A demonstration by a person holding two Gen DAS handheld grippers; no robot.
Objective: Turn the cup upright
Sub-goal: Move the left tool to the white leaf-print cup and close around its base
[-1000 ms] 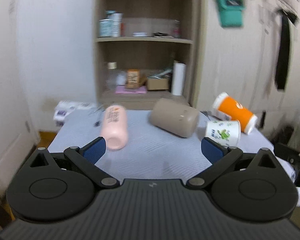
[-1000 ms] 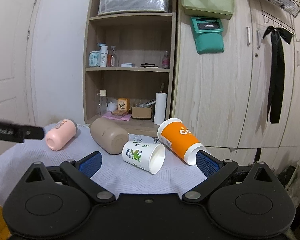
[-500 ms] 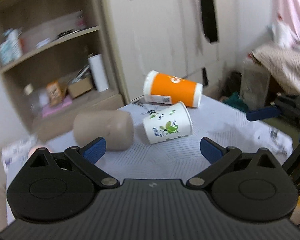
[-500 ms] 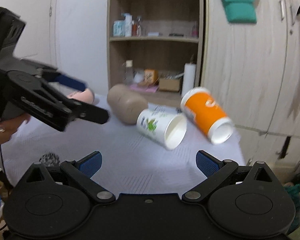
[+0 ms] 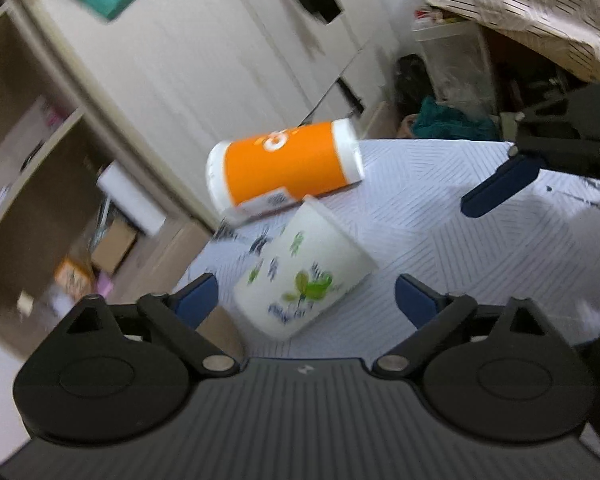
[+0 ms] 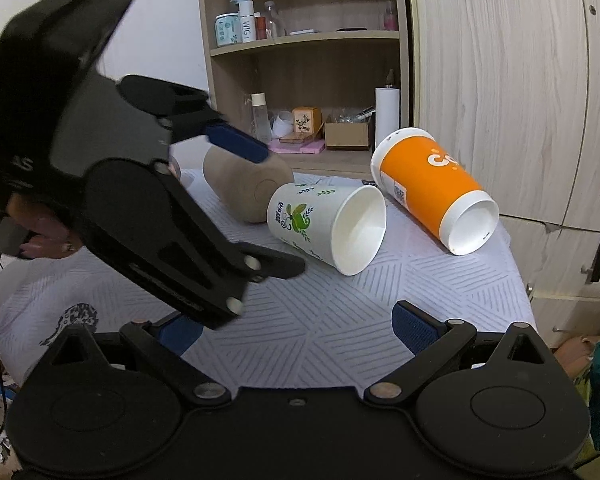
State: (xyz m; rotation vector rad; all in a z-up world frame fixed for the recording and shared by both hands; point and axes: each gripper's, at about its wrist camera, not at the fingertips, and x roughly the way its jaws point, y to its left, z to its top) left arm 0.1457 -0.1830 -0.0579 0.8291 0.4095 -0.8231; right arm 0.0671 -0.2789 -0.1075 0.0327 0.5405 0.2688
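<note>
The white floral paper cup point(image 5: 304, 276) lies on its side on the patterned tablecloth point(image 6: 380, 308) between the wide-spread fingers of the left gripper point(image 5: 306, 300), beside a toppled orange cup point(image 6: 432, 188), while the right gripper point(image 6: 296, 330) hangs back, also spread wide and holding nothing.

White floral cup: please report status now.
Left claw open, straddling white floral cup. Cup on its side. Right claw open, empty. Orange cup close behind.

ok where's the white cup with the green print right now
In the right wrist view the white cup lies on its side mid-table, between the tan cup and the orange cup.
</note>
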